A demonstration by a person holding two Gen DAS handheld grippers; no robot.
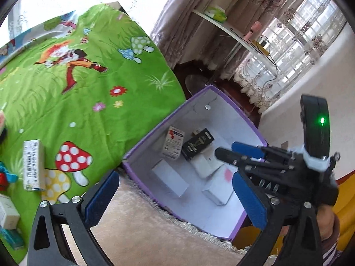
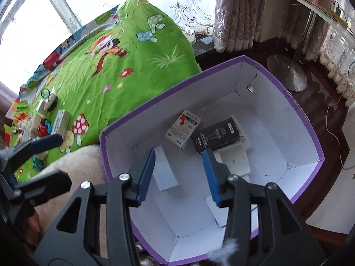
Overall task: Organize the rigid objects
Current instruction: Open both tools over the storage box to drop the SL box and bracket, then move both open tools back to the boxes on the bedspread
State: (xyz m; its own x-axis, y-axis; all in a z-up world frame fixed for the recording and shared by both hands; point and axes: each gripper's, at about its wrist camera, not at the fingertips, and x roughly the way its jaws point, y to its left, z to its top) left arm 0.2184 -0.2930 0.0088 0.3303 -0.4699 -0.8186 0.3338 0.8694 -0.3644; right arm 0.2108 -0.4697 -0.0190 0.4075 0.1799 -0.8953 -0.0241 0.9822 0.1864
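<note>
The purple box (image 2: 310,119) stands on the floor beside the green bedsheet (image 1: 88,88). Inside I count one black carton (image 2: 218,134), one red-and-white carton (image 2: 184,128) and about four white ones. Your right gripper (image 2: 179,175) hangs over the box with jaws apart and nothing between them; lift it straight up so you do not touch the wall. Your left gripper (image 1: 175,197) is wide open and empty. Turn it next to the barcode carton (image 1: 33,165) on the sheet.
</note>
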